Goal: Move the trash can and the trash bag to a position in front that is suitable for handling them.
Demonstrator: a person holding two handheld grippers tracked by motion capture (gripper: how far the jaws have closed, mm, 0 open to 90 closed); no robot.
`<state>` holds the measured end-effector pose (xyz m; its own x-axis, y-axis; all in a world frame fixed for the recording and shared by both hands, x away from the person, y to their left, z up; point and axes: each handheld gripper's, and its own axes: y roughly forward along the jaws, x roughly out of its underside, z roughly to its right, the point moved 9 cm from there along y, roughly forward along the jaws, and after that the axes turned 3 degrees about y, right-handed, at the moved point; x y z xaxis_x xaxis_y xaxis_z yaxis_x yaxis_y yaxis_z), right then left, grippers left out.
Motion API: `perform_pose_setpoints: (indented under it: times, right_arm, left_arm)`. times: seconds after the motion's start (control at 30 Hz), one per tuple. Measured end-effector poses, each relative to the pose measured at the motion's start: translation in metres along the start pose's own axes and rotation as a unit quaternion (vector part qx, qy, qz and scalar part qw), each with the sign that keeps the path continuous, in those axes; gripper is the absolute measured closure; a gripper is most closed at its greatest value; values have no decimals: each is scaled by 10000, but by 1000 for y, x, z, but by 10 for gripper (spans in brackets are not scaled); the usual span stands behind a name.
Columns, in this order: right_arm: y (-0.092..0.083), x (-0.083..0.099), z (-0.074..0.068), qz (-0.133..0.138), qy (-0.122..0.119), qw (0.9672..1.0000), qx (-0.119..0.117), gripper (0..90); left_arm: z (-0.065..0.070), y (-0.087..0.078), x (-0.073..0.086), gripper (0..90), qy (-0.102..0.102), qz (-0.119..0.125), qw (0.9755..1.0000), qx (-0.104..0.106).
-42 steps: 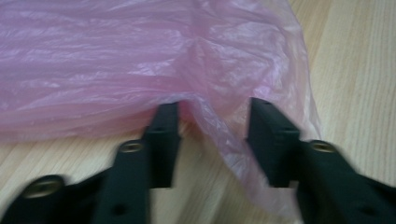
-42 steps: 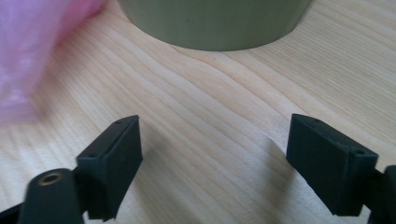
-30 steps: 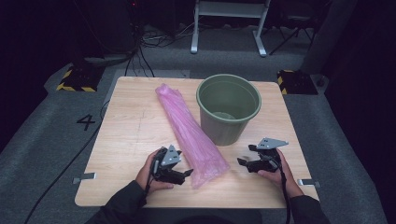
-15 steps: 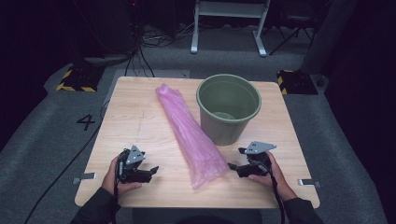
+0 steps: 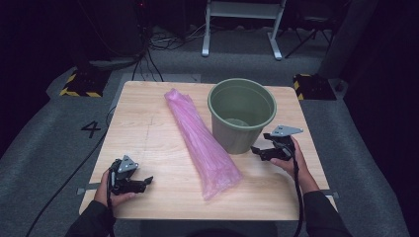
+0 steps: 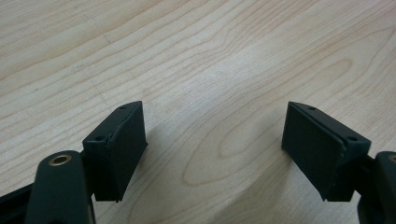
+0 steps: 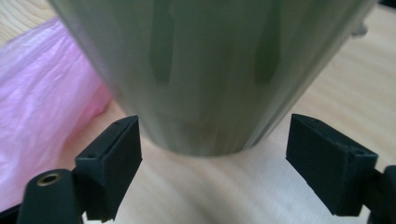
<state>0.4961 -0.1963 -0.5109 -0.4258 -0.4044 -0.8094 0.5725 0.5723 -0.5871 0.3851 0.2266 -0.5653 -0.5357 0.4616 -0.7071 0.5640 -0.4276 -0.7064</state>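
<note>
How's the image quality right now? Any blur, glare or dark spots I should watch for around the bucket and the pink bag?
High view: table evenly lit, surroundings nearly black, green bucket and pink bag sharp. Right gripper view: bucket wall close and soft, bag blurred, fingers sharp. Left gripper view: wood grain crisp, soft shadows beside its fingers, no glare.

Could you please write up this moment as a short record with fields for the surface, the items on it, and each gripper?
surface: wooden table
bin: green bin, upright, toward the table's right rear
bag: pink plastic bag, lying lengthwise just left of the bin
left gripper: left gripper open, nothing between its jaws, over bare wood at the near left corner
right gripper: right gripper open, pointing at the bin's base, the bin not between its jaws
contact: neither gripper touches bag or bin
</note>
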Motion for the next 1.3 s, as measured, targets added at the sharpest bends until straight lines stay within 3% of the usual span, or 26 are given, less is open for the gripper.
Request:
perform_pose_setpoints:
  times: [0.27, 0.37, 0.57, 0.63, 0.77, 0.87, 1.03, 1.23, 1.3]
  right_arm:
    - [14, -13, -2, 23, -66, 10000, -60, 172]
    - [21, -18, -4, 31, -185, 9998, 30, 175]
    - [34, -29, -11, -6, -170, 9998, 94, 178]
    - [33, -30, -13, 13, -162, 9996, 231, 194]
    - [22, -26, -21, 178, 32, 9998, 112, 219]
    - [13, -17, -35, 90, 63, 9998, -155, 226]
    - [2, -3, -70, -60, -152, 9977, -656, 229]
    - [2, 7, -107, -269, -329, 9935, -1060, 248]
    - [5, 9, -118, -386, -416, 9925, -1081, 256]
  left_arm:
    - [0, 2, -1, 203, 18, 51, 10000, 19]
    - [0, 3, -1, 202, 16, 70, 10000, 15]
    - [1, 3, -2, 202, -7, 91, 10000, 0]
    - [1, 3, -2, 202, -10, 87, 10000, -5]
    - [1, 3, -2, 202, -2, 84, 10000, -10]
    - [1, 3, -2, 202, -18, 87, 10000, -13]
    - [1, 3, -2, 201, -17, 87, 10000, -13]
    - [1, 3, -2, 201, -17, 84, 10000, -8]
    - [1, 3, -2, 201, -22, 80, 10000, -7]
